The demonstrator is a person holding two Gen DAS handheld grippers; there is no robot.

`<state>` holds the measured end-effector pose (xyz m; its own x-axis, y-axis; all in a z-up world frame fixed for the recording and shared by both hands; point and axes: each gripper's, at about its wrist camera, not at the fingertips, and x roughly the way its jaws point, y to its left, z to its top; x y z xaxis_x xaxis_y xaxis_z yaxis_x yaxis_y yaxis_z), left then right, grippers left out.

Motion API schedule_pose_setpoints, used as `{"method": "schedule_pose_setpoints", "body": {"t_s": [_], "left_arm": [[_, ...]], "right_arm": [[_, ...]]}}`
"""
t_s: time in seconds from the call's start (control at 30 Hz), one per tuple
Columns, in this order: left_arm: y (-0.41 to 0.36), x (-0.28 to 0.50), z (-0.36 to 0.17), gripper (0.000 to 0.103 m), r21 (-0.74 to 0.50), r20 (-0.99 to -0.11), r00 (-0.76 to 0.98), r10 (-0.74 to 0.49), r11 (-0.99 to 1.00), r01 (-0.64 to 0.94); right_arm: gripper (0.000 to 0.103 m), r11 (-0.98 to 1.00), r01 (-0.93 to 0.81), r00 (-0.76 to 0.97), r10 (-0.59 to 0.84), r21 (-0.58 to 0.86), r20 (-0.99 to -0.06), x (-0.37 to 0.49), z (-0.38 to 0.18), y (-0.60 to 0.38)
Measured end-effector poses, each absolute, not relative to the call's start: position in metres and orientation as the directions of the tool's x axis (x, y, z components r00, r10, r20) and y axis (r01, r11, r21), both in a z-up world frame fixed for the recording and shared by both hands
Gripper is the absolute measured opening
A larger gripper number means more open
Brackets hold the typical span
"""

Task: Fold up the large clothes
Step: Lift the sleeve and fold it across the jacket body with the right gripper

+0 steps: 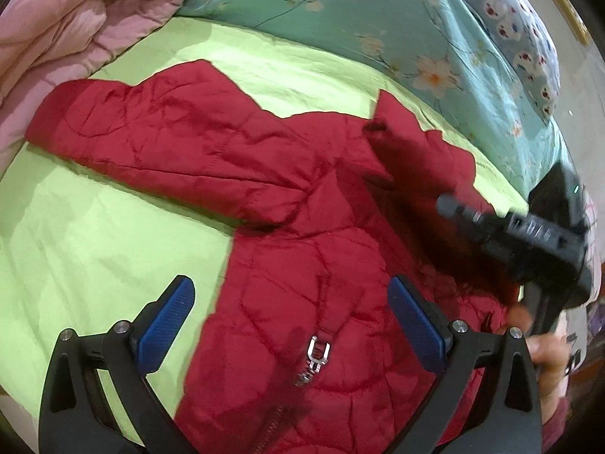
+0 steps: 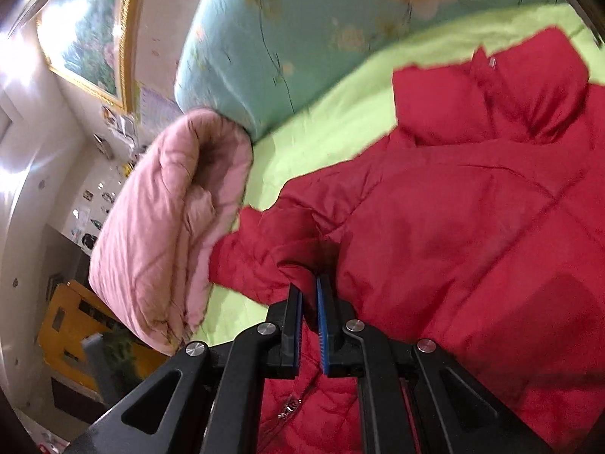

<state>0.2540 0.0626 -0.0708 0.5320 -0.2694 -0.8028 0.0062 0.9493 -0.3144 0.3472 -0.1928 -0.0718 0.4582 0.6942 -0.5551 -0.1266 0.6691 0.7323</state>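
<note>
The right gripper (image 2: pixel 309 295) is pinching a fold of the red quilted jacket (image 1: pixel 302 208) between nearly closed fingers. The bite looks thin, so the slick padded fabric is likely to be slipping out if pulled hard, and the bulky sleeve (image 1: pixel 151 132) risks dragging and bunching. The left gripper (image 1: pixel 291 317) is hovering wide apart over the jacket's front, above the zipper pull (image 1: pixel 317 352), gripping nothing. The jacket is lying spread across the green sheet (image 1: pixel 94 234), its sleeve reaching toward the edge beside the pink quilt (image 2: pixel 162 219).
</note>
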Motion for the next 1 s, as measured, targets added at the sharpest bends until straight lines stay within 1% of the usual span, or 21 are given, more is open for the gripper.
{"method": "schedule_pose_setpoints", "body": {"t_s": [0.03, 0.07, 0.17, 0.3, 0.33, 0.4, 0.43, 0.47, 0.5, 0.53, 0.57, 0.67, 0.73, 0.83, 0.87, 0.9, 0.93, 0.97, 1.0], "left_arm": [[0.066, 0.257, -0.072, 0.102, -0.329, -0.801, 0.53, -0.279, 0.944, 0.001], [0.067, 0.259, -0.072, 0.102, -0.337, -0.799, 0.529, -0.286, 0.942, 0.0], [0.066, 0.267, -0.072, 0.102, -0.357, -0.796, 0.521, -0.31, 0.934, 0.01], [0.054, 0.283, -0.072, 0.102, -0.393, -0.786, 0.504, -0.359, 0.919, 0.042], [0.05, 0.289, -0.072, 0.102, -0.401, -0.787, 0.493, -0.371, 0.915, 0.048], [0.045, 0.298, -0.072, 0.102, -0.412, -0.785, 0.484, -0.385, 0.909, 0.055], [0.043, 0.302, -0.071, 0.102, -0.413, -0.785, 0.484, -0.387, 0.909, 0.057], [0.04, 0.306, -0.071, 0.102, -0.412, -0.787, 0.478, -0.389, 0.909, 0.061], [0.036, 0.31, -0.071, 0.102, -0.416, -0.788, 0.471, -0.397, 0.907, 0.069], [0.031, 0.313, -0.072, 0.102, -0.423, -0.785, 0.464, -0.41, 0.902, 0.083], [0.027, 0.315, -0.073, 0.102, -0.424, -0.785, 0.457, -0.417, 0.901, 0.093], [0.006, 0.326, -0.083, 0.102, -0.407, -0.805, 0.415, -0.423, 0.904, 0.132], [-0.007, 0.335, -0.1, 0.102, -0.398, -0.826, 0.379, -0.417, 0.908, 0.131], [-0.019, 0.341, -0.116, 0.1, -0.412, -0.828, 0.36, -0.429, 0.902, 0.128], [-0.022, 0.339, -0.117, 0.088, -0.399, -0.829, 0.372, -0.418, 0.908, 0.129], [-0.025, 0.338, -0.118, 0.065, -0.383, -0.829, 0.385, -0.406, 0.913, 0.137], [-0.027, 0.336, -0.117, 0.053, -0.38, -0.828, 0.388, -0.406, 0.914, 0.144], [-0.026, 0.335, -0.116, 0.038, -0.375, -0.828, 0.394, -0.399, 0.916, 0.14], [-0.024, 0.333, -0.112, 0.027, -0.367, -0.824, 0.409, -0.392, 0.919, 0.141]], "right_arm": [[0.008, 0.672, -0.119, 0.442, 0.695, 0.731, -0.567, 0.347, -0.081, -0.188], [0.013, 0.677, -0.109, 0.428, 0.693, 0.728, -0.58, 0.348, -0.087, -0.186], [0.014, 0.685, -0.083, 0.402, 0.688, 0.724, -0.604, 0.348, -0.102, -0.183], [0.016, 0.686, -0.071, 0.389, 0.688, 0.724, -0.613, 0.348, -0.112, -0.177], [0.02, 0.68, -0.069, 0.379, 0.694, 0.73, -0.612, 0.35, -0.114, -0.176], [0.024, 0.677, -0.067, 0.366, 0.7, 0.733, -0.613, 0.347, -0.116, -0.175], [0.028, 0.68, -0.066, 0.364, 0.698, 0.73, -0.617, 0.344, -0.113, -0.176], [0.039, 0.679, -0.067, 0.367, 0.698, 0.731, -0.615, 0.34, -0.11, -0.178], [0.045, 0.67, -0.078, 0.373, 0.707, 0.738, -0.601, 0.334, -0.106, -0.18], [0.053, 0.664, -0.095, 0.393, 0.709, 0.741, -0.586, 0.324, -0.098, -0.184], [0.056, 0.67, -0.103, 0.41, 0.702, 0.735, -0.582, 0.316, -0.091, -0.189], [0.055, 0.685, -0.119, 0.469, 0.677, 0.719, -0.567, 0.29, -0.07, -0.212], [0.055, 0.73, -0.107, 0.54, 0.613, 0.675, -0.577, 0.273, -0.053, -0.236], [0.055, 0.79, -0.051, 0.644, 0.494, 0.611, -0.585, 0.254, -0.031, -0.279], [0.055, 0.799, -0.037, 0.67, 0.465, 0.6, -0.578, 0.25, -0.024, -0.292], [0.055, 0.809, -0.024, 0.697, 0.435, 0.587, -0.571, 0.246, -0.018, -0.305], [0.055, 0.822, -0.008, 0.718, 0.401, 0.569, -0.569, 0.244, -0.012, -0.315], [0.055, 0.835, 0.008, 0.733, 0.369, 0.55, -0.571, 0.243, -0.008, -0.321], [0.055, 0.851, 0.03, 0.75, 0.327, 0.524, -0.575, 0.241, -0.004, -0.33]]}}
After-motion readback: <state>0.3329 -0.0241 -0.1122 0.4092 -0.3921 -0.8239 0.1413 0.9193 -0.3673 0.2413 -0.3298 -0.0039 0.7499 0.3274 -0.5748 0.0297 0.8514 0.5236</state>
